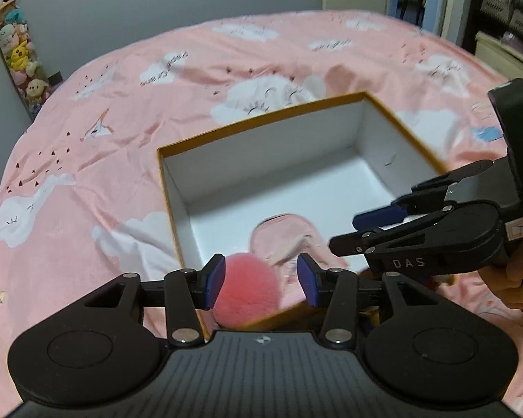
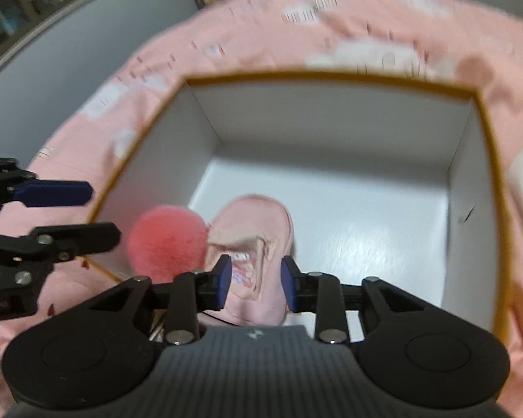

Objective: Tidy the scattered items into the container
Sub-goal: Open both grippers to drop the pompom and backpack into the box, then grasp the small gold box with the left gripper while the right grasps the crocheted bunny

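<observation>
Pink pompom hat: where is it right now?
In both wrist views the pink pompom hat lies inside the white box, at its near corner, pompom against the wall.

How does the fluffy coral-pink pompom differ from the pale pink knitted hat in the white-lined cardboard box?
The fluffy coral-pink pompom is round, furry and deeper in colour; the pale pink knitted hat is flatter, smoother and lighter. The pompom sits by the box's left wall in the right wrist view, the hat lies out on the floor. Both are pink, soft and inside the box.
</observation>
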{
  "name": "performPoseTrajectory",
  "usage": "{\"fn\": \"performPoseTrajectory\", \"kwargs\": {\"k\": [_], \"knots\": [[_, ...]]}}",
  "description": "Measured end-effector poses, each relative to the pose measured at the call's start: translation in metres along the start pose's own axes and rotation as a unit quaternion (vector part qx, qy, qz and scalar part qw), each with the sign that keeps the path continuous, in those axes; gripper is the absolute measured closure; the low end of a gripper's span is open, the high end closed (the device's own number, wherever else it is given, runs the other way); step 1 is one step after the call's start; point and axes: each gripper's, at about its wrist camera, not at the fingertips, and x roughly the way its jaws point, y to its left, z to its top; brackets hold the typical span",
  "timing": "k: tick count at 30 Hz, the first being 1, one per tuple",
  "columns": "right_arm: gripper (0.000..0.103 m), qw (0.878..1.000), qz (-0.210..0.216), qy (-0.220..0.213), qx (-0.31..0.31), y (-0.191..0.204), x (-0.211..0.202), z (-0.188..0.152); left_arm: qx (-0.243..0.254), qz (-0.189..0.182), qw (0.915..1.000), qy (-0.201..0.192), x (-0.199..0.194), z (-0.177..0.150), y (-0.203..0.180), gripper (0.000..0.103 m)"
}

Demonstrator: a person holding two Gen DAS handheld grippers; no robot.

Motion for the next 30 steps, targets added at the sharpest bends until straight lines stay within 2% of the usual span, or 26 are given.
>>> {"fn": "performPoseTrajectory", "kwargs": {"k": [4,7,13,16,18,25,30], "knots": [[0.051,0.998,0.005,-0.057,-0.027,0.012,-0.037,-0.019,0.004,-0.019,0.9994,-0.027,-0.020,-0.016,-0.011,0.040],[0.043,0.996,-0.002,-0.086,-0.036,0.015,-0.061,-0.037,0.009,-0.018,0.9988,-0.044,-0.033,-0.030,-0.019,0.037],[0.038,0.995,-0.003,-0.100,-0.031,0.017,-0.089,-0.078,0.012,-0.022,0.9990,-0.038,-0.043,-0.067,-0.035,0.035],[0.034,0.995,0.004,-0.090,-0.033,0.021,-0.094,-0.096,0.021,-0.026,0.9991,-0.024,-0.042,-0.085,-0.044,0.034],[0.026,0.996,0.015,-0.077,-0.042,0.026,-0.099,-0.109,0.027,-0.034,0.9990,-0.012,-0.042,-0.096,-0.050,0.034],[0.026,0.998,0.021,-0.019,-0.064,0.042,-0.092,-0.142,0.034,-0.064,0.9968,0.033,-0.042,-0.124,-0.066,0.034],[0.026,0.996,0.014,0.030,-0.084,0.052,-0.075,-0.155,0.032,-0.050,0.9962,0.064,-0.033,-0.134,-0.071,0.034]]}}
